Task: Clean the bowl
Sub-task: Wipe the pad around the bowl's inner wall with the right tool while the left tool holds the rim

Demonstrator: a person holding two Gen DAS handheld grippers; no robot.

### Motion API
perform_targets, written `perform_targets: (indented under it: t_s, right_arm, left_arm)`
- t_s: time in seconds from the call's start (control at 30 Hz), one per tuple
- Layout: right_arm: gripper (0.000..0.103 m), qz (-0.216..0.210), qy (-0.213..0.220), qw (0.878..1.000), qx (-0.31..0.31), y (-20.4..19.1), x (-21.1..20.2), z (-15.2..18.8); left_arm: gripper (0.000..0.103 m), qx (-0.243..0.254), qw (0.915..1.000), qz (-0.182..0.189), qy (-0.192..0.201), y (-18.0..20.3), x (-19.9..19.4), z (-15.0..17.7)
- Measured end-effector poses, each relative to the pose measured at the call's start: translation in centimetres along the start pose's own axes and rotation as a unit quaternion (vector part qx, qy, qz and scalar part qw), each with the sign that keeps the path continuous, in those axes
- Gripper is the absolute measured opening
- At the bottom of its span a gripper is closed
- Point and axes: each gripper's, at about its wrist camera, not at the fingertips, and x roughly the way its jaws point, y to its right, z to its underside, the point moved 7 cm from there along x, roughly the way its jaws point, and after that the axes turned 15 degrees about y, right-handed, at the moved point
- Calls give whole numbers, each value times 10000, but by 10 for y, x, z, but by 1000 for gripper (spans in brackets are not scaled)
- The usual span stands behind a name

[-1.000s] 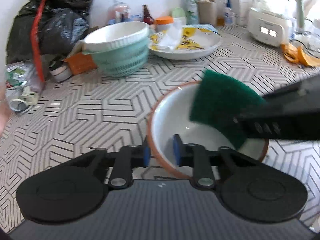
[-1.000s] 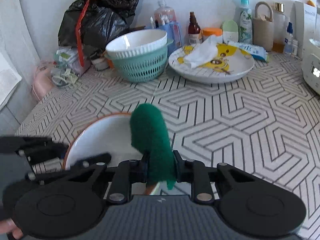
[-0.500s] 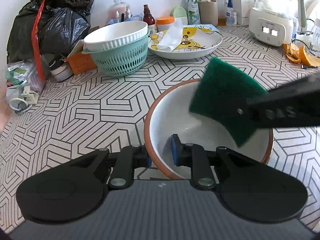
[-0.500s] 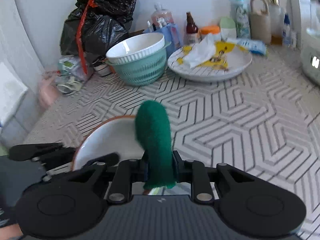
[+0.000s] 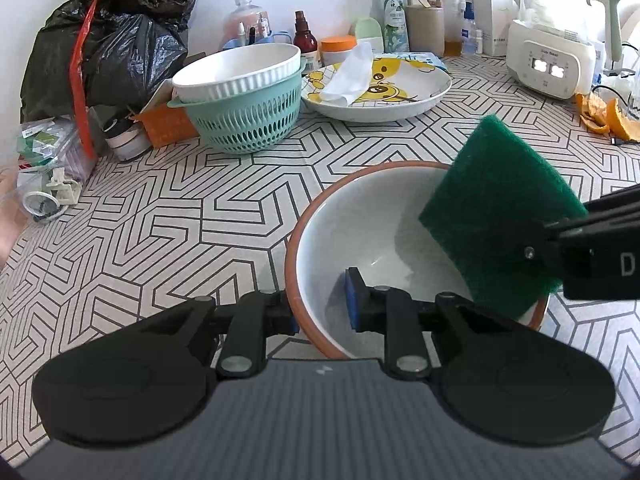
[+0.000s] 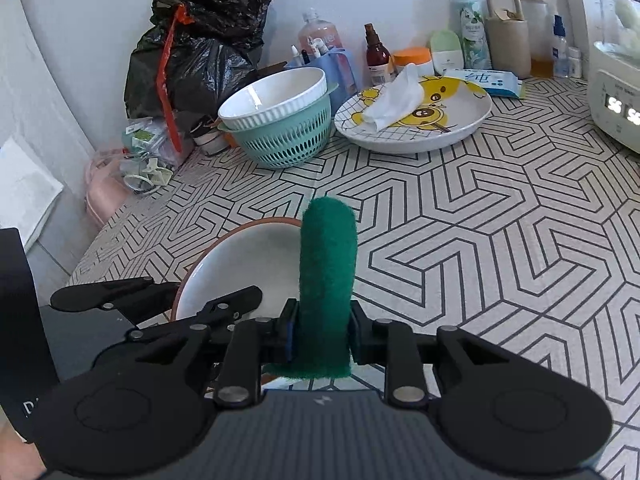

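A white bowl with a brown rim [image 5: 360, 220] stands on the patterned table; it also shows in the right wrist view [image 6: 240, 256]. My left gripper [image 5: 320, 308] is shut on the bowl's near rim, one finger inside and one outside. My right gripper [image 6: 320, 340] is shut on a green scouring pad [image 6: 328, 280]. In the left wrist view the pad [image 5: 500, 208] hangs over the bowl's right side, raised above the inner wall.
A teal colander with a white ribbed bowl in it [image 5: 244, 92] and a cartoon plate with a tissue [image 5: 380, 88] stand behind. Black rubbish bags [image 5: 104, 40] sit at the back left, bottles [image 5: 392, 16] along the wall, a white appliance [image 5: 552, 64] and orange peel [image 5: 608, 116] at the right.
The right gripper has lifted the green pad up and to the right, out of the bowl's inside toward its right rim. The left gripper still holds the rim.
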Motion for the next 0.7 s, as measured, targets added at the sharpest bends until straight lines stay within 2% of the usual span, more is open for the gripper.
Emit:
perform_targets:
  t_s: [0.17,0.37,0.7]
  right_arm:
    - [30,105,-11,9991,-406,-6,6,5]
    - [30,164,-50,9990,-423,4,22,-8]
    - [29,79,19,9998,-176,3,15,-2]
  left_arm:
    - [21,137,9999,25,26,2,-1,-1]
    - [21,120,9999,61,19,0,-2,0]
    - [21,1,10000,16,-56,-1,0,0]
